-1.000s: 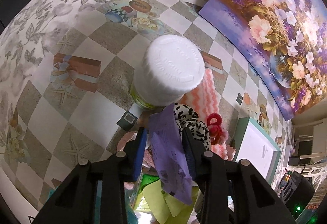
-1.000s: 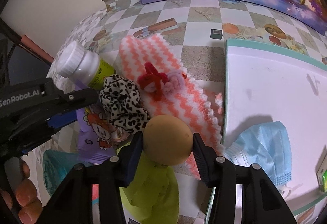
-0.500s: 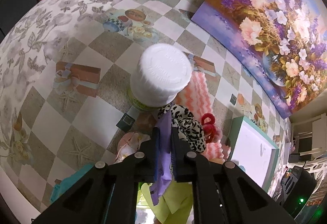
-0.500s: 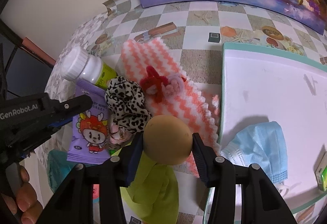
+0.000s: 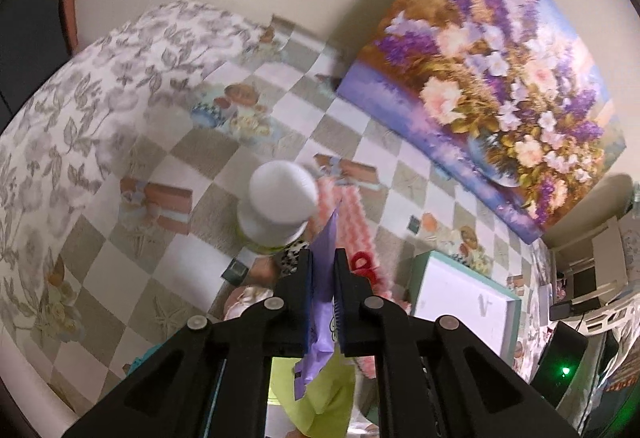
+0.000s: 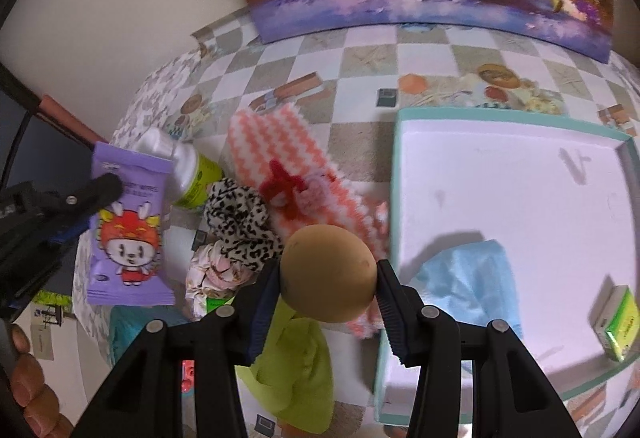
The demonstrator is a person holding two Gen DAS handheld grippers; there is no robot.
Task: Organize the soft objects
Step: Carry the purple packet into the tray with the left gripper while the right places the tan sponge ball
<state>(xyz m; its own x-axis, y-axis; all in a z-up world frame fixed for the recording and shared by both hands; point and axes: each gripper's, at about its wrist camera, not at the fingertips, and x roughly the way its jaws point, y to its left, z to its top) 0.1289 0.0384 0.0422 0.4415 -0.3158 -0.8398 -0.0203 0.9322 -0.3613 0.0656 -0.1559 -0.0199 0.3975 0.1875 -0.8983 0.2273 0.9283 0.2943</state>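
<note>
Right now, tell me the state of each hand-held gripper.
Left hand-held gripper: shut on the purple packet.
Right hand-held gripper: shut on the tan ball.

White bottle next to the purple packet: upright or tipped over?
Upright. The white bottle stands on the checkered tablecloth; the left wrist view looks down on its cap, its yellow-green label beneath.

both wrist cameras look steeply down from close above the table, sharing the white bottle and flower painting.
</note>
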